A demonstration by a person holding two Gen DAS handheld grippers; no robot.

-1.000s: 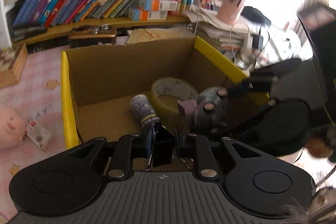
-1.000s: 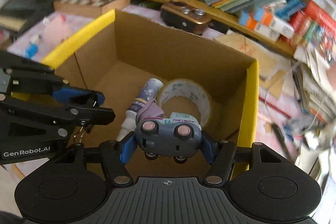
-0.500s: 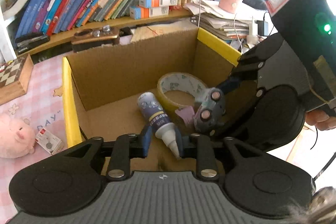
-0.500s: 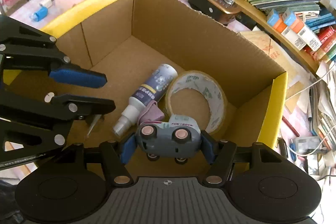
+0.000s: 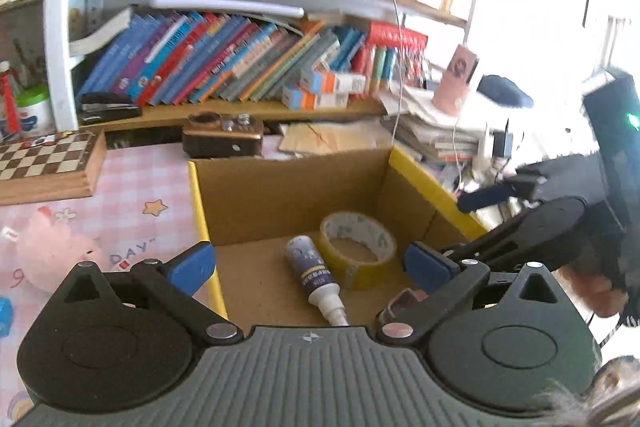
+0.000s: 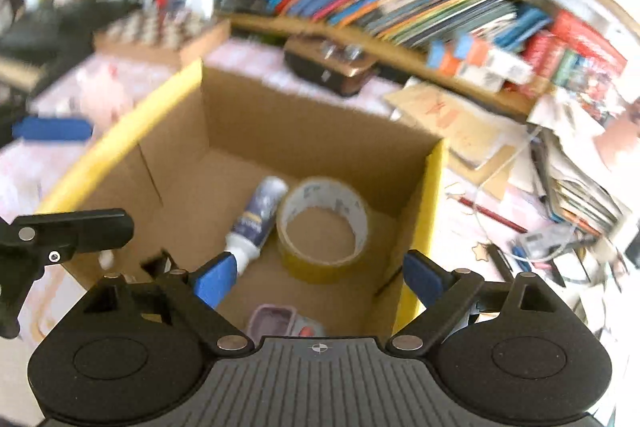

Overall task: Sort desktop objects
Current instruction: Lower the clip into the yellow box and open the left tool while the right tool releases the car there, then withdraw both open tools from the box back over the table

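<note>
Desktop objects left outside the cardboard box (image 5: 288,187), the pink plush (image 5: 52,251) and small packet at the left frame edge, lie nearer the spread, empty left gripper (image 5: 306,265) than the equally empty right gripper (image 6: 316,277).

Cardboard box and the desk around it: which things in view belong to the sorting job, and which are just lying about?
Job:
cardboard box
tape roll
small bottle
toy car

Lying about:
chessboard
pink plush
shelf books
paper stack
</note>
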